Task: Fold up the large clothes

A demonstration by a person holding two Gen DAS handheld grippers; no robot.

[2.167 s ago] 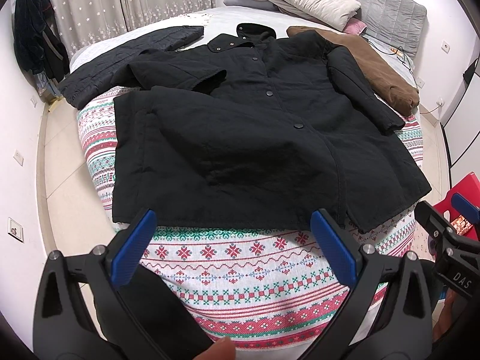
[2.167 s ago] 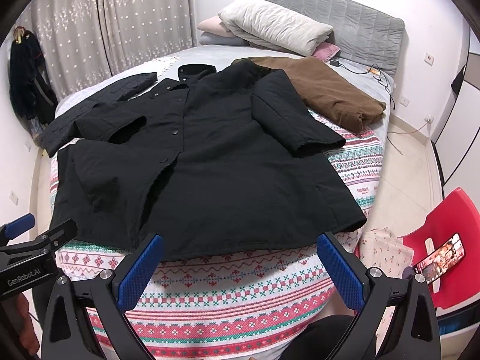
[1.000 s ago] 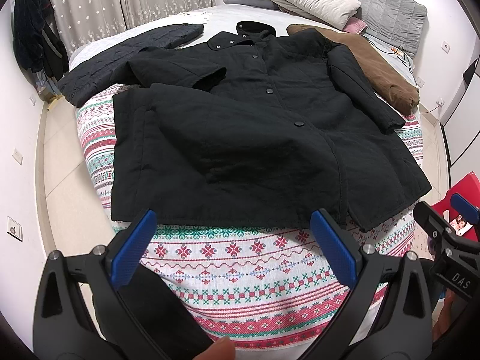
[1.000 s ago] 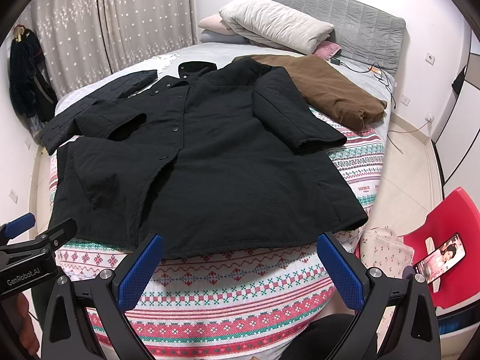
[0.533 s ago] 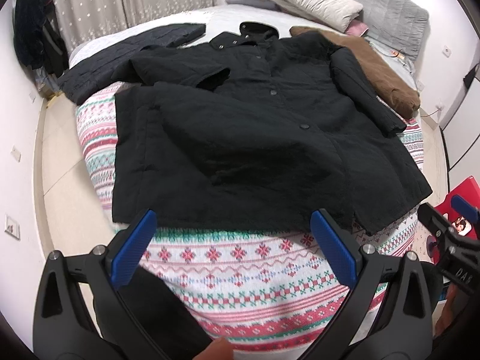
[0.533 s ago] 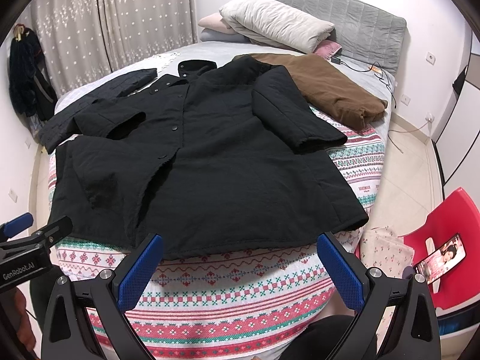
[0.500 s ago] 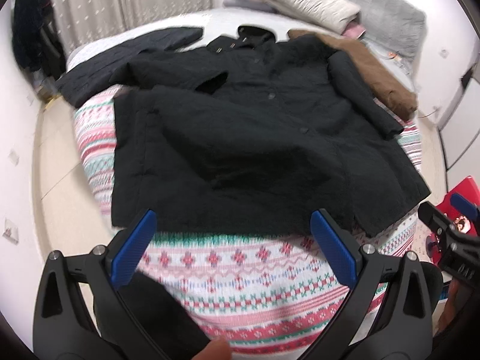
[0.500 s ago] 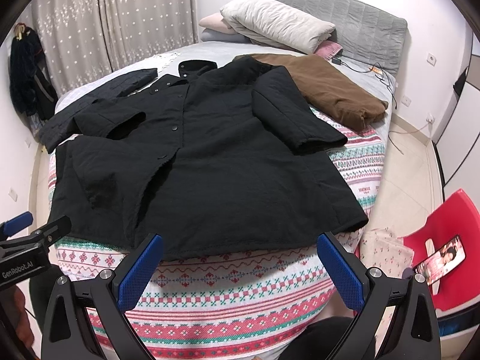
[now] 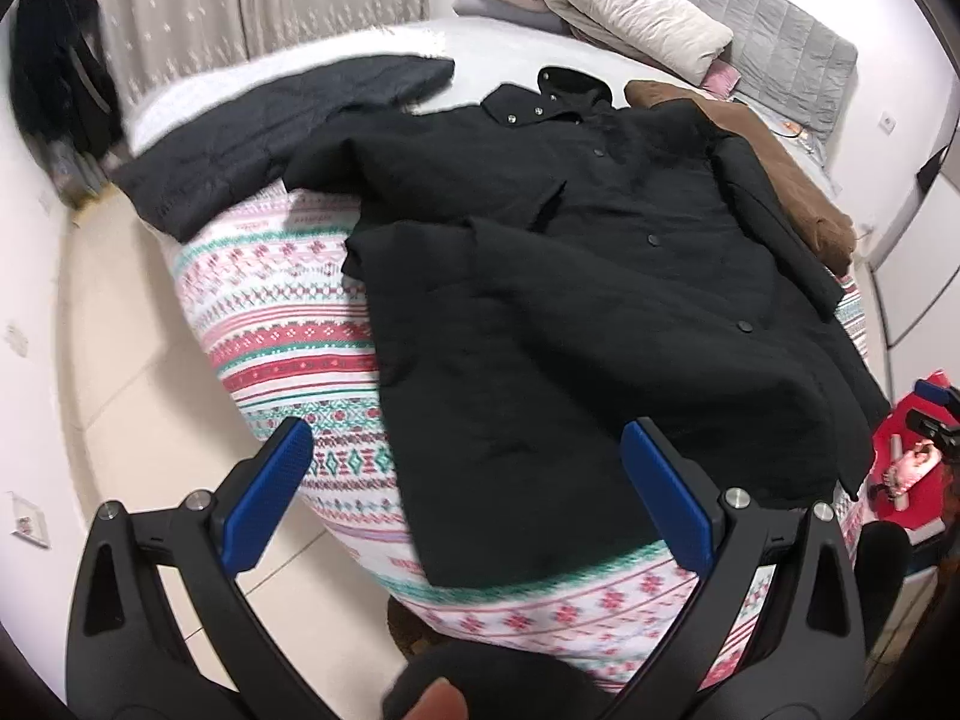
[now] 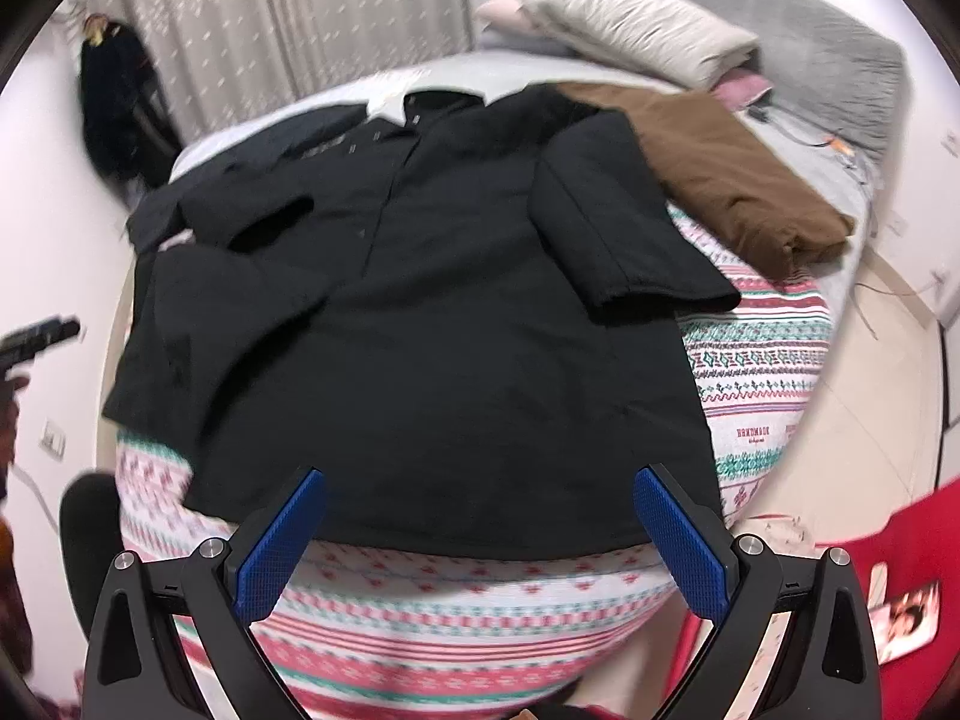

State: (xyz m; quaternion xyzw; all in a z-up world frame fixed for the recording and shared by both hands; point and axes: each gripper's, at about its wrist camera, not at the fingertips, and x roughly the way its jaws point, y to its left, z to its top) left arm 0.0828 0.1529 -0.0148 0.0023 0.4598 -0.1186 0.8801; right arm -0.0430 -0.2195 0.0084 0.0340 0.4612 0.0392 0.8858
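A large black buttoned coat (image 9: 588, 312) lies spread face up on the bed, collar far, hem near; it also shows in the right wrist view (image 10: 444, 330). Both sleeves lie folded in over the body. My left gripper (image 9: 474, 480) is open and empty above the coat's near left hem corner. My right gripper (image 10: 480, 534) is open and empty above the near hem, toward its right side. Neither touches the coat.
The bed has a red, green and white patterned cover (image 9: 288, 324). A dark quilted garment (image 9: 252, 138) lies at the far left, a brown garment (image 10: 738, 174) at the far right, pillows (image 10: 636, 30) at the head. A red chair (image 10: 888, 588) stands right of the bed.
Both grippers have moved forward toward the coat's near hem. The left view has swung left, the right view has dropped closer. Both stay open and the coat has not moved.
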